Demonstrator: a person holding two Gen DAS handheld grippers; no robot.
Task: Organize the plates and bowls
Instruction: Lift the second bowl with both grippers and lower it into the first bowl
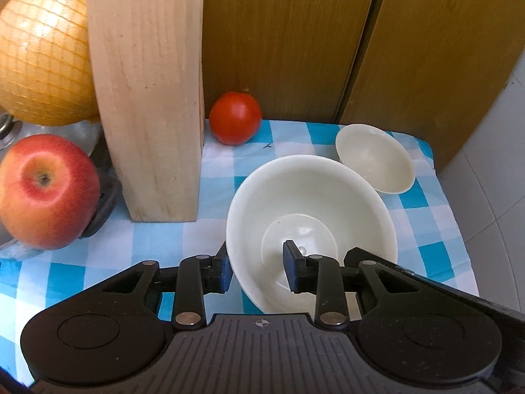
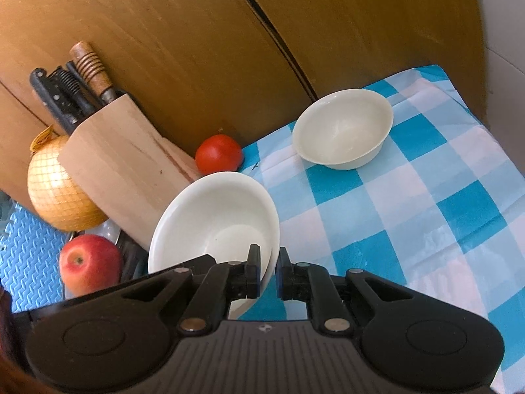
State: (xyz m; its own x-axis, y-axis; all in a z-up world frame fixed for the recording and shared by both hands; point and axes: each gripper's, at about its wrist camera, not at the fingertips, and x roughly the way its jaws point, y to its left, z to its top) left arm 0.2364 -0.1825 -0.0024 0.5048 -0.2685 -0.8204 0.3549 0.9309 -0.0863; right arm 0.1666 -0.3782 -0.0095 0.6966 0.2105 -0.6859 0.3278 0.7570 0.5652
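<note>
A large white bowl (image 1: 311, 190) hangs tilted over the blue-checked cloth (image 1: 164, 239). My left gripper (image 1: 257, 271) straddles its near-left rim. One pad lies by the outer wall and the other stands inside, with white wall showing between it and the rim, so the jaws look open. In the right wrist view the same large bowl (image 2: 213, 210) has its near rim pinched between the narrow jaws of my right gripper (image 2: 269, 277), which is shut on it. A smaller white bowl (image 1: 374, 161) (image 2: 344, 128) stands upright at the cloth's far corner.
A wooden knife block (image 1: 147, 98) (image 2: 121, 170) stands just left of the large bowl, with a tomato (image 1: 235, 117) behind it. An apple (image 1: 46, 190) and a netted yellow fruit (image 1: 39, 49) sit further left. Wooden doors (image 1: 295, 32) back the table. The cloth's edge (image 1: 459, 229) drops off at right.
</note>
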